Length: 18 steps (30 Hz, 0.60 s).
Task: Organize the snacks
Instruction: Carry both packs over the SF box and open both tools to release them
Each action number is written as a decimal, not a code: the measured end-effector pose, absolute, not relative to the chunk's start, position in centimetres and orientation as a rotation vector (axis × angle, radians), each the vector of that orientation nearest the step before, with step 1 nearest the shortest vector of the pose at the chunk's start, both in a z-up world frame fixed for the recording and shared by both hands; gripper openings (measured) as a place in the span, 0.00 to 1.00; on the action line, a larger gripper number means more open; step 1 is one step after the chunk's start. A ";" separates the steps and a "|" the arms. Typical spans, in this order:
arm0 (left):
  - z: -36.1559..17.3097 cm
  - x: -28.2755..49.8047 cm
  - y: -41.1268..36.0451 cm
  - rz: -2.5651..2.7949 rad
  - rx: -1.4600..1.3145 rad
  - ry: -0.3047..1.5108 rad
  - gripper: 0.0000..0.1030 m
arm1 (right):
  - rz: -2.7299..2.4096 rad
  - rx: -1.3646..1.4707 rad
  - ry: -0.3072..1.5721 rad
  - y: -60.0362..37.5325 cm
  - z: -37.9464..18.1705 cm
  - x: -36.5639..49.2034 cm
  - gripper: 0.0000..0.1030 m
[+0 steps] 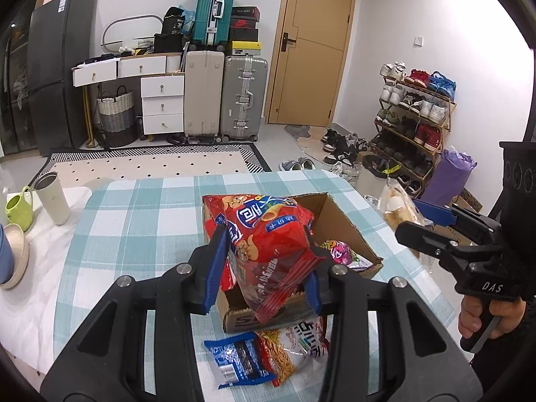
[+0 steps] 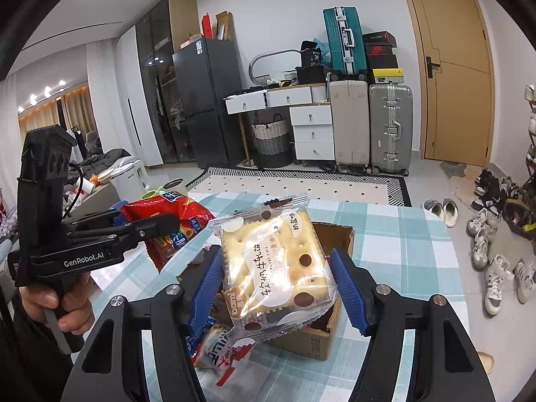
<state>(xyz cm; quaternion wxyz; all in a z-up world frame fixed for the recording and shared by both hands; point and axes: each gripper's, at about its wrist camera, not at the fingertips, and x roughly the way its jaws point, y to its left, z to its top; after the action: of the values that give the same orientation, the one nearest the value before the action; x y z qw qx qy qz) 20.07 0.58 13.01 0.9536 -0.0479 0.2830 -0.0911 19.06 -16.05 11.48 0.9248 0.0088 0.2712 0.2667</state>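
Left wrist view: left gripper (image 1: 264,268) clamped on the lower part of a red snack bag (image 1: 268,234), which hangs above the cardboard box (image 1: 348,224).
Right wrist view: right gripper (image 2: 278,288) closed on both side edges of a clear cracker packet (image 2: 278,261), held flat and face-up over the same box (image 2: 315,341).
Box: open-topped, on the checked tablecloth (image 1: 140,221); a pink-and-green packet (image 1: 338,249) already lies inside, so it reads as the collecting place.
Loose stock: blue wrapper (image 1: 234,361) and noodle packet (image 1: 294,345) lie on the cloth just in front of the box, not yet boxed.
Grip reasoning: edge holds likely spare the brittle contents.
Stage, judged: both items poised for dropping in; two or more left.
Risk: the cracker packet is slippery film and could slide out.
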 end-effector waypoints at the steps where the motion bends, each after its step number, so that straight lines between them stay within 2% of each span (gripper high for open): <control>1: 12.9 20.6 0.5 -0.187 -0.095 0.578 0.36 | 0.546 0.022 0.559 -16.0 11.3 19.6 0.64; 18: 9.7 27.2 -1.0 -0.170 -0.049 0.614 0.36 | 0.516 0.044 0.605 -15.6 8.9 24.9 0.64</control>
<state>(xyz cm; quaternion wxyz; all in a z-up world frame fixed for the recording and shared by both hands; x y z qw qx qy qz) 27.23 -1.00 9.70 0.9493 -0.0242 0.3019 -0.0836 24.92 -15.55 8.89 0.9217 0.0213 0.2948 0.2513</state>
